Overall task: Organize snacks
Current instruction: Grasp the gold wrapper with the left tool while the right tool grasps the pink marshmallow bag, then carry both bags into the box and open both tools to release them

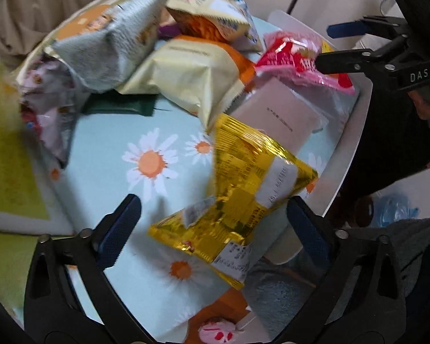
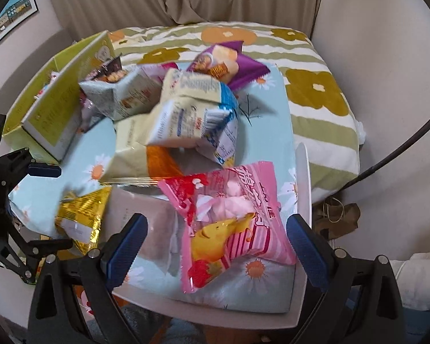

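A heap of snack packets lay on a small white counter [image 2: 302,177] covered with a pale blue daisy-print cloth [image 1: 109,154].

The left gripper [image 1: 212,220] pointed steeply down with its jaws wide. A gold foil packet [image 1: 243,183] lay between its blue pads [image 1: 120,223], and neither pad pressed on it.

The right gripper [image 2: 218,238] also stood wide, its fingers either side of a pink-striped marshmallow packet [image 2: 232,223] near the counter's front edge. No pad gripped that packet either. In the left wrist view the right gripper [image 1: 334,47] showed at the upper right, its tips just above the same pink packet [image 1: 298,57].

Behind the two packets the pile rose: a cream and orange packet [image 2: 134,154], a white and blue packet [image 2: 197,120] on top of it, a grey-backed packet [image 2: 120,91] to the left, and a purple packet [image 2: 229,63] at the back. A flat beige pouch [image 1: 283,114] lay between the gold and pink packets.

A yellow-green open box [image 2: 57,100] stood at the left side of the counter, with some small items inside that could not be made out. Beyond the counter was a striped cushion with olive and orange flowers [image 2: 315,86].
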Tool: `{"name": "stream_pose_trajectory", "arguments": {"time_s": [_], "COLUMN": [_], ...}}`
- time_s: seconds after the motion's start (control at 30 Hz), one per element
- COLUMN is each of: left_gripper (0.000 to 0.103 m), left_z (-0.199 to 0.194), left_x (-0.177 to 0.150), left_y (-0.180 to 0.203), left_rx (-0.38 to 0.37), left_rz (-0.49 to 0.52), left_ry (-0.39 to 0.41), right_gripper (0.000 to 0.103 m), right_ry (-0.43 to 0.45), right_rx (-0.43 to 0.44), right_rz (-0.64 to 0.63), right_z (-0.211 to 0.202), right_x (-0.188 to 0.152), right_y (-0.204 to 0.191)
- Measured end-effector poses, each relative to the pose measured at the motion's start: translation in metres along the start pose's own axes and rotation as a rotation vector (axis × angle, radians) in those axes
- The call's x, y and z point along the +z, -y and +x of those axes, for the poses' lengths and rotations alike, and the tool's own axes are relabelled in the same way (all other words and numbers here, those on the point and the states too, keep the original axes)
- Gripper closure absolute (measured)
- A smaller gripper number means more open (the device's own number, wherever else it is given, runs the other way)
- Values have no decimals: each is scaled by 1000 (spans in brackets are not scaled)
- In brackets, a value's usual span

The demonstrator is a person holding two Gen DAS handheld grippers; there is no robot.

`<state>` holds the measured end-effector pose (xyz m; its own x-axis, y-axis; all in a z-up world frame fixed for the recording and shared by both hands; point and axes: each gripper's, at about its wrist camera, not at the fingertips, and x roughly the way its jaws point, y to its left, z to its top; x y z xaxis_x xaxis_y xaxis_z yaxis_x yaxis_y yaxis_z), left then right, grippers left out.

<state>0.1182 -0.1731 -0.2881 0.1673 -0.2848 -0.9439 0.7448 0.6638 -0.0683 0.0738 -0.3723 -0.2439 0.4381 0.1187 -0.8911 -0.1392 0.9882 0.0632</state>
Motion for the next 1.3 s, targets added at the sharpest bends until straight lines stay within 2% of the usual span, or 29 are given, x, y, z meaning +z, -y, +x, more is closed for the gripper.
{"name": "stream_pose_trajectory", "arguments": {"time_s": [0.07,0.23,0.37,0.43,0.8,1.1,1.17,1.3], "left_gripper": [12,34,44,54,56,56,57,57], "left_z": [9,20,20,20,12,4,0,-11], "left_x": [-1,-5,-6,-7,-19,-39,-42,-50], "left_y": [0,-2,-6,-7,-29,-45,-49,-54], "left_rx": [-21,-50,-74,-71,-61,-27,-21,-11], "left_rz": [6,8,-13,-21,-123,-232,-262,-308], "left_ry": [-20,-44,-33,-24,-26,-12,-4,10], "right_gripper": [6,6,6,6,9,26,32,37], "right_ry": [-8,-34,-25,-22,-43,-39,-33,-25], "right_rx": [-15,-24,-13,-8,16,37,38,34], "right_rz": [-21,-41,-51,-56,-42,-52,-56,-69], "right_z": [6,23,28,31,49,54,52,44], "right_x": [0,2,3,3,9,10,8,5], "right_y": [-2,1,2,2,7,8,7,2]}}
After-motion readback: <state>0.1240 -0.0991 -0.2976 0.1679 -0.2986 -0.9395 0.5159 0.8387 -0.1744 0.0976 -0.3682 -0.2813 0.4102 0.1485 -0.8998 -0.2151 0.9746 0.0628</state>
